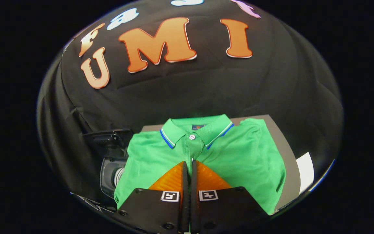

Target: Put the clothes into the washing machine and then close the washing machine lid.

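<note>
Over folded green polo shirt (239,152), gripper (189,165) fingers closed together, collar label unreadable.

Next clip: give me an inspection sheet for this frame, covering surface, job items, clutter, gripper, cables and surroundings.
Surface: grey board, mostly covered by the shirt.
Job's things: green polo shirt, folded flat, collar away from the gripper, buttoned at the neck. Dark machine with a round opening beside the shirt; whether it is the washing machine cannot be told.
Clutter: white sheet at the board's far side from the machine.
Gripper: gripper over the shirt's placket, fingers together; pinching fabric cannot be told.
Cables: nothing seen.
Surroundings: black cloth wall.
</note>
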A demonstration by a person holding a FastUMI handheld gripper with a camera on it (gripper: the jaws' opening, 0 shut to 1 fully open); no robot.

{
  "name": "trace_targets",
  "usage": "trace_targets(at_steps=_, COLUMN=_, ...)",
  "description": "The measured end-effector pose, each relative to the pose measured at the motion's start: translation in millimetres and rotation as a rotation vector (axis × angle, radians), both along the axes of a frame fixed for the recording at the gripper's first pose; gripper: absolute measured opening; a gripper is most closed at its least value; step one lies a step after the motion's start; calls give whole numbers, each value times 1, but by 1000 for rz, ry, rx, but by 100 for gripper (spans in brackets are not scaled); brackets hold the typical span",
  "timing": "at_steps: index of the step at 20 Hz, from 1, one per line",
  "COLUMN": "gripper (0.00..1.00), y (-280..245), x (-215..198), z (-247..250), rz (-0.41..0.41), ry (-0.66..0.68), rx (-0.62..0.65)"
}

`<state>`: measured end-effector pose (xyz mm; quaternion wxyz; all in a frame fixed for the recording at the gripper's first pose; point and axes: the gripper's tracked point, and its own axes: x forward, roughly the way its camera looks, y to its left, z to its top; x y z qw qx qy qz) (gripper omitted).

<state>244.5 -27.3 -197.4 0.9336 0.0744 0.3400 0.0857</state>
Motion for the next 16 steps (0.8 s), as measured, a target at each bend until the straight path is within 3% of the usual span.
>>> trace_targets(at_steps=7, gripper=9, y=-5, x=-4, z=49, rz=9, ry=-152, rx=116)
trace_targets(at_steps=16, gripper=9, y=56, x=-27, z=114, rz=66, ry=-273, rx=122)
